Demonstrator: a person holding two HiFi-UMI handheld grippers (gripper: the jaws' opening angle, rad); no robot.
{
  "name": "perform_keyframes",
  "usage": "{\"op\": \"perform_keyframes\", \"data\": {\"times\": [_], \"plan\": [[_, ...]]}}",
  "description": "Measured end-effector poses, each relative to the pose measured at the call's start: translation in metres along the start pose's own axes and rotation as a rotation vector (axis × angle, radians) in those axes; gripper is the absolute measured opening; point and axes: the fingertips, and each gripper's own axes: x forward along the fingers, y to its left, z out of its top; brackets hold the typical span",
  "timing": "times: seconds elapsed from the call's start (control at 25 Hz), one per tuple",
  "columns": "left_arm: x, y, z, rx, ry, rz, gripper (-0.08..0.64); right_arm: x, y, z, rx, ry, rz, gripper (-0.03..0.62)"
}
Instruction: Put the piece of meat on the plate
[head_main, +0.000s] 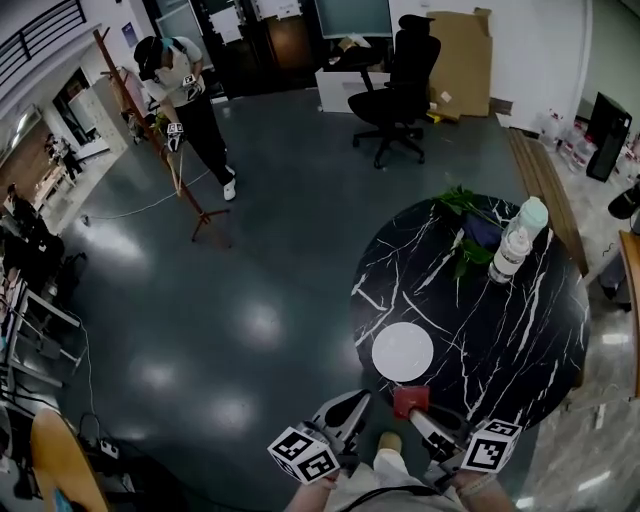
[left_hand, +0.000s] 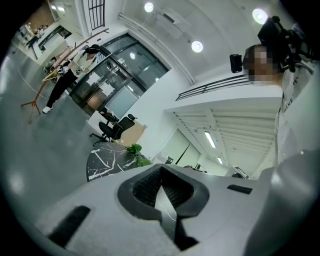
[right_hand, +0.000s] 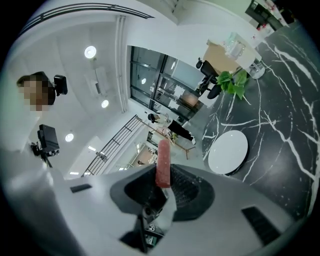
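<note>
Right gripper (head_main: 424, 415) clamped on the red meat (head_main: 410, 400), meat held at the near edge of the black table (head_main: 500, 340), just short of the white plate (head_main: 402, 351), left gripper (head_main: 350, 408) closed, empty, beside it.

In the head view, the round table (head_main: 520, 330) fills the lower right. The plate (head_main: 402, 351) lies on it near its left edge, and the bottle (head_main: 515, 245) and plant (head_main: 465, 225) stand toward its upper edge. Just below the plate, the piece of meat (head_main: 410, 401) sits in the right gripper (head_main: 416, 413). The left gripper (head_main: 358, 402) is to its left. An office chair (head_main: 400, 85) stands at top centre.
</note>
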Motion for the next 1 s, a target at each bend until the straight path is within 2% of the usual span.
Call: {"op": "perform_keyframes", "data": {"times": [0.4,0.8,1.0], "plan": [[0.019,0.046,-0.028,-0.031,0.051,0.100,0.009,0.025,-0.049,0.009,0.066,0.045,-0.051,0.084],[0.068,0.108,-0.028,-0.008,0.044,0.126,0.009,0.062,-0.108,0.018,0.148,0.087,-0.134,0.084],[0.089,0.129,-0.031,0.020,0.048,0.131,0.009,0.083,-0.131,0.026,0.229,0.116,-0.173,0.084]]}}
